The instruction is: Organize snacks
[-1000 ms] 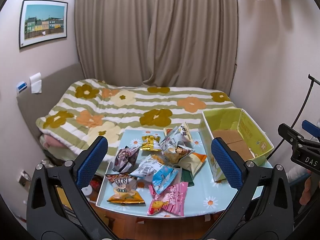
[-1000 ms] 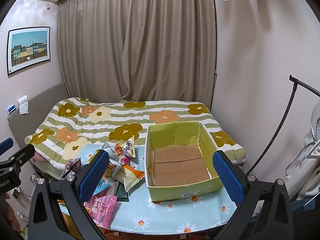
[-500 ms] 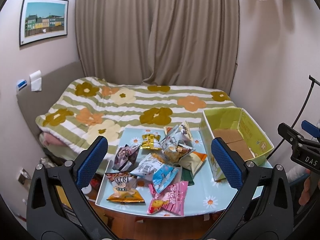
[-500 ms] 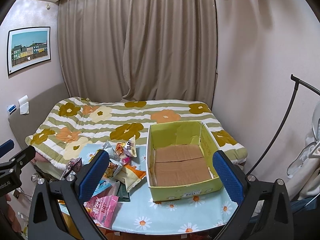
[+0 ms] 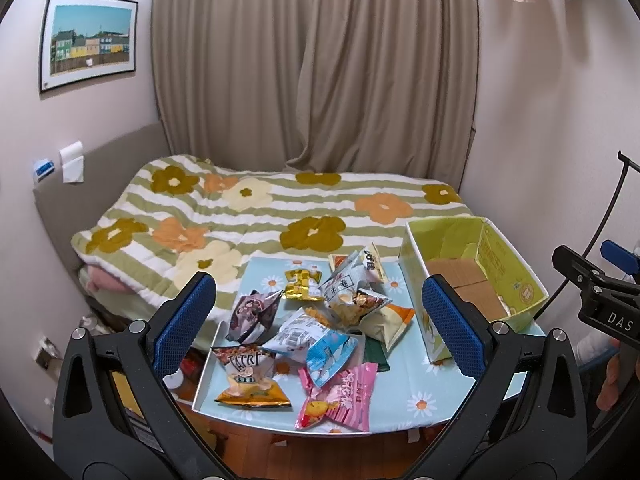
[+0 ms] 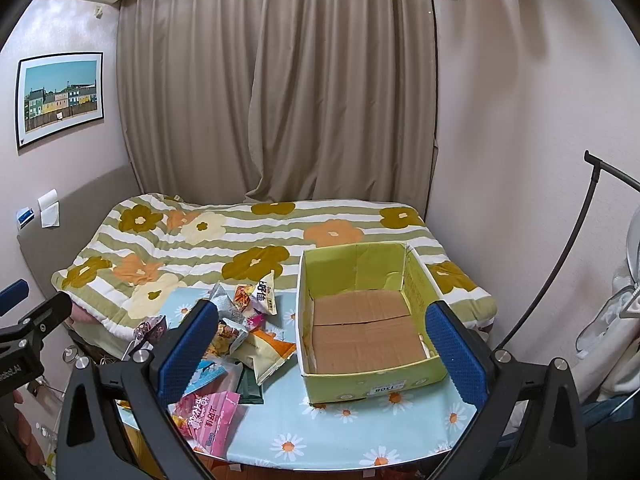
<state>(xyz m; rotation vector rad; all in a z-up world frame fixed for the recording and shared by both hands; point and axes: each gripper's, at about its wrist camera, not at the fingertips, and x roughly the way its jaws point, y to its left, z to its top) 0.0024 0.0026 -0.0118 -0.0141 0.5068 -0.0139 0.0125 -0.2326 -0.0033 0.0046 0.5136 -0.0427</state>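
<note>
Several snack bags lie in a loose heap [image 5: 320, 320] on the left half of a small table with a light blue daisy cloth [image 5: 404, 392]. Among them are a pink bag [image 5: 340, 398], an orange-and-gold bag [image 5: 248, 380] and a light blue bag [image 5: 328, 354]. An open yellow-green cardboard box [image 6: 364, 316] with a bare brown floor stands on the table's right half. My left gripper [image 5: 316, 328] hangs open above the heap, holding nothing. My right gripper [image 6: 320, 356] hangs open in front of the box, also holding nothing.
Behind the table a bed with a striped flower quilt [image 5: 260, 216] runs to a beige curtain [image 5: 312, 72]. Walls close in on both sides. A black stand pole [image 6: 560, 264] leans at the right. A framed picture [image 5: 90, 42] hangs on the left wall.
Both views have shifted very slightly, the table and bed sitting a little higher in the frames. Nothing on the table has moved, and both grippers stay open.
</note>
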